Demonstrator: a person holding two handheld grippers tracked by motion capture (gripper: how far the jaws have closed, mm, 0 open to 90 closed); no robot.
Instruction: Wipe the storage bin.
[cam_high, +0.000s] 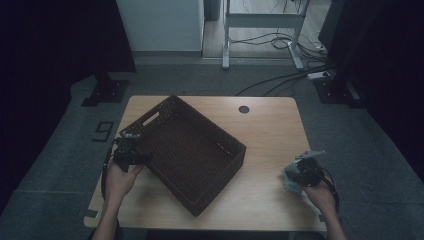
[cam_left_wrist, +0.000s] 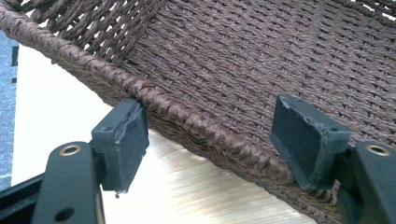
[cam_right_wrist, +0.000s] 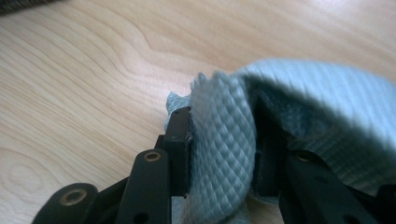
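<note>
A dark brown woven basket (cam_high: 220, 187) lies askew across the middle of the wooden table (cam_high: 270, 130). My left gripper (cam_high: 134, 150) is at the basket's left rim. In the left gripper view its jaws stand apart astride the braided rim (cam_left_wrist: 187, 121), one pad outside, the other over the woven floor, with clear room between them: left gripper (cam_left_wrist: 215, 135). Near the table's right front, my right gripper (cam_high: 296, 175) is shut on a grey-blue knitted cloth (cam_high: 290, 182). In the right gripper view the cloth (cam_right_wrist: 327, 107) bulges between both pads, low over the wood: right gripper (cam_right_wrist: 224, 140).
A round cable hole (cam_high: 244, 109) sits at the table's far edge. Beyond the table, cables (cam_high: 280, 80) trail over grey carpet toward a white desk frame (cam_high: 260, 22). Dark curtains flank both sides. Bare wood lies between basket and cloth.
</note>
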